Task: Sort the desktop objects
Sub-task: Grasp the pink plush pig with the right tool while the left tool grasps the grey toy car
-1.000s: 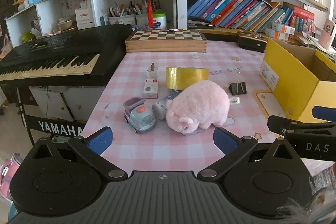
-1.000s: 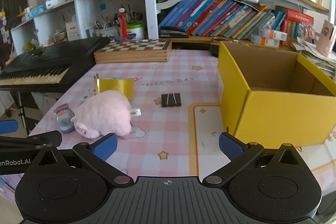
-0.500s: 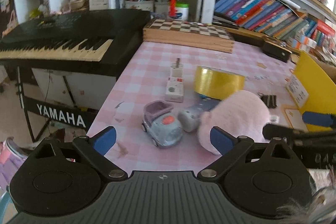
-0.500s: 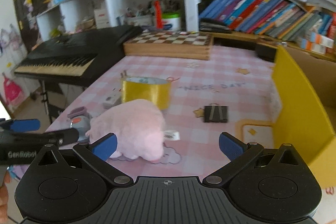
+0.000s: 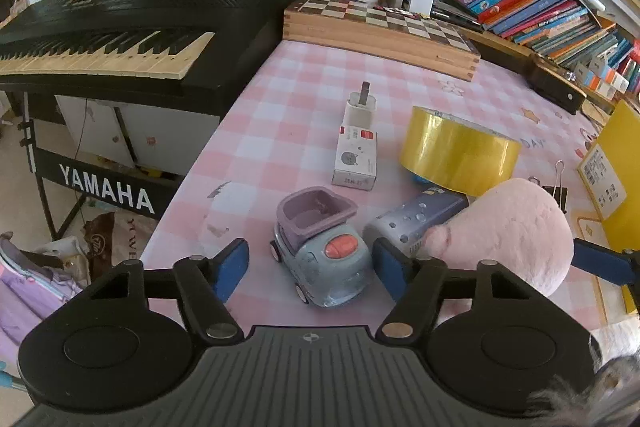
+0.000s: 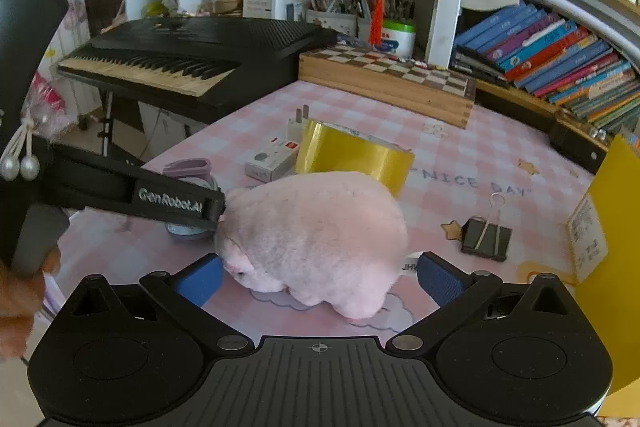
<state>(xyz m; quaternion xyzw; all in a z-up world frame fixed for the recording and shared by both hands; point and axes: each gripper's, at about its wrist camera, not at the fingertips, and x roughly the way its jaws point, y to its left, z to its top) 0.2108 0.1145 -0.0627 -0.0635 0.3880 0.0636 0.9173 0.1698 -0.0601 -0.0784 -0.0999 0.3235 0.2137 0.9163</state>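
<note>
A small blue-grey toy car [image 5: 320, 255] with a purple tub stands near the left edge of the pink checked table [image 5: 288, 115]. My left gripper [image 5: 310, 271] straddles it. Its jaws are closing, a gap still shows at the left pad [image 5: 230, 269], and the right pad is at the car's side. Beside the car lies a pink plush pig [image 6: 312, 235]. My right gripper [image 6: 320, 277] is open around the pig, a blue pad close to each end without squeezing it. The left gripper's black finger [image 6: 176, 203] crosses in front of the pig's snout.
A yellow tape roll [image 5: 458, 151], a white carton [image 5: 356, 159], a plug [image 5: 362, 103] and a speckled grey packet [image 5: 412, 223] lie behind the car. A binder clip [image 6: 486, 237] lies beside the yellow cardboard box [image 6: 612, 227]. The chessboard box [image 5: 380, 31] and a black keyboard [image 5: 120, 27] are at the back left.
Both grippers have come forward and down to the objects. The left jaws have narrowed around the toy car. The right gripper now straddles the pig.
</note>
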